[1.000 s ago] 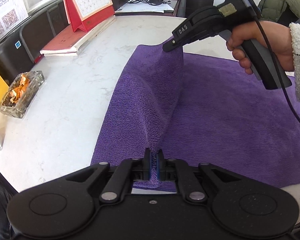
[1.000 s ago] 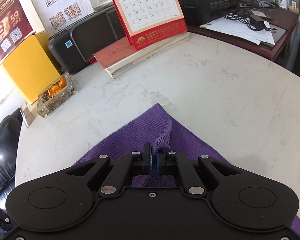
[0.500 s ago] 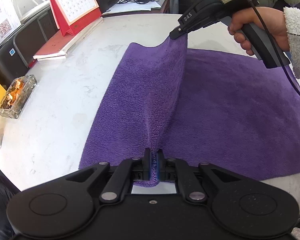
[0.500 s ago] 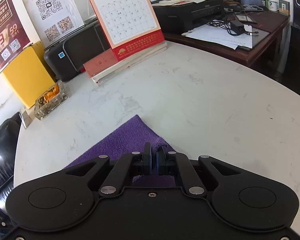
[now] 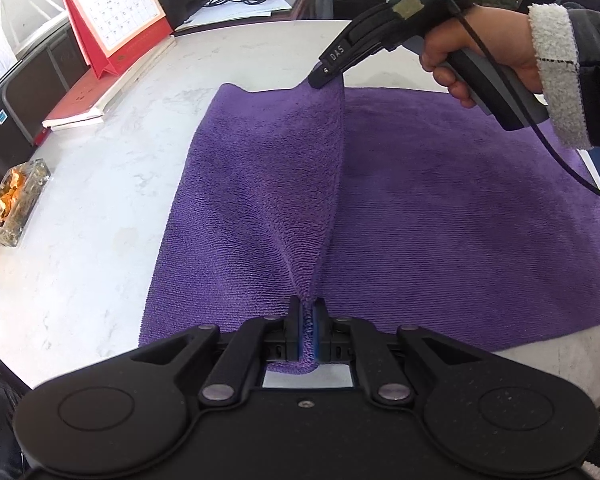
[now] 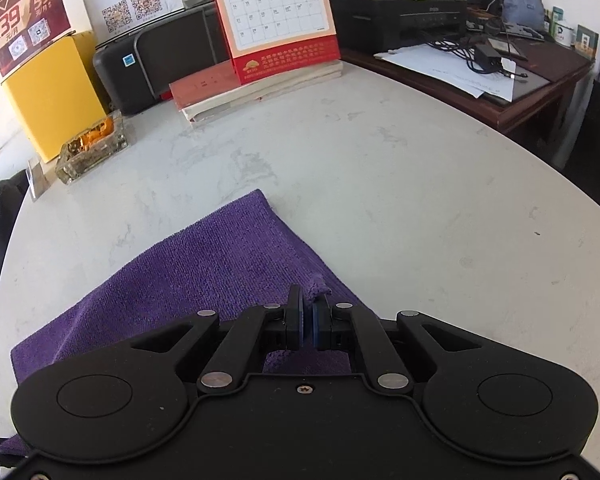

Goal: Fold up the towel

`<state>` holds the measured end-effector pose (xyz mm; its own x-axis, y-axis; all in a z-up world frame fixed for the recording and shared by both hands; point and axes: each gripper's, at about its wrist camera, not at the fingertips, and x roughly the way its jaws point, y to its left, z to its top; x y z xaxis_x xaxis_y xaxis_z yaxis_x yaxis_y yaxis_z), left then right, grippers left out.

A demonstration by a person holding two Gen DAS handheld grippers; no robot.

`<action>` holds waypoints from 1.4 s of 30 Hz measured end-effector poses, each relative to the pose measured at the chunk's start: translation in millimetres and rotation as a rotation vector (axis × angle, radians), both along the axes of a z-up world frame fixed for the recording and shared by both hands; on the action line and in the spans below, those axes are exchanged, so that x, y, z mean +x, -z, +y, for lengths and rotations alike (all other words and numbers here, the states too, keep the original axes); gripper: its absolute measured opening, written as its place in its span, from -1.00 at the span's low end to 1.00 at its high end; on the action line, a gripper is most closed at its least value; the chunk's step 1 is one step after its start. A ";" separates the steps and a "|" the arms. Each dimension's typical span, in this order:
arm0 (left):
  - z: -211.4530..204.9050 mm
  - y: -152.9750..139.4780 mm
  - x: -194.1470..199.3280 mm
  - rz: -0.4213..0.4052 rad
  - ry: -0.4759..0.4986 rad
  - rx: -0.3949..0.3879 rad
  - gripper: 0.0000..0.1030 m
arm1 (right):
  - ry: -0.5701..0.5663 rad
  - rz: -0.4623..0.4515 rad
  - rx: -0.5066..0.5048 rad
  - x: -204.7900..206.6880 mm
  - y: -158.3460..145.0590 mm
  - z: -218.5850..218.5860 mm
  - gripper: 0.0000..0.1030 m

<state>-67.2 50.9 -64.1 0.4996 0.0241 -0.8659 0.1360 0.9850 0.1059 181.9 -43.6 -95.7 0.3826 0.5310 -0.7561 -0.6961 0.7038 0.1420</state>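
Note:
A purple towel lies spread on the white marble table. Its left part is lifted into a flap that slopes up to a ridge running between the two grippers. At the bottom of the left wrist view my left gripper is shut on the near end of that raised edge. At the far end a hand holds my right gripper, shut on the far corner. The right wrist view has the right gripper with the towel corner pinched between its pads, fabric spreading to the left.
A glass ashtray sits near the left table edge. A red desk calendar stands on a stack of books at the back left. A yellow box and a black printer lie beyond the table.
Both grippers have carried the raised towel edge to the right over the rest of the towel. The folded flap on the left has grown wider. Both stay shut.

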 end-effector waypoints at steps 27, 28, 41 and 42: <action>-21.0 2.2 2.2 0.007 0.079 0.012 -0.92 | -0.051 -0.106 -0.060 -32.3 -8.2 -30.4 -0.93; -21.3 2.3 1.9 0.007 0.080 0.009 -0.92 | -0.043 -0.103 -0.053 -31.6 -9.9 -33.0 -0.93; -26.4 -41.1 24.0 -0.106 0.170 -0.054 -0.92 | 0.012 -0.154 0.020 -22.0 -56.9 -60.4 -0.93; -30.2 -43.1 26.6 -0.112 0.188 -0.060 -0.92 | 0.020 -0.160 0.019 -22.2 -60.0 -65.7 -0.93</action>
<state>-40.5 20.7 -21.0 0.5836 -0.1286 -0.8018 0.3083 0.9486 0.0723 159.7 -109.4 -35.6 0.5077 0.5355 -0.6749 -0.6969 0.7158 0.0436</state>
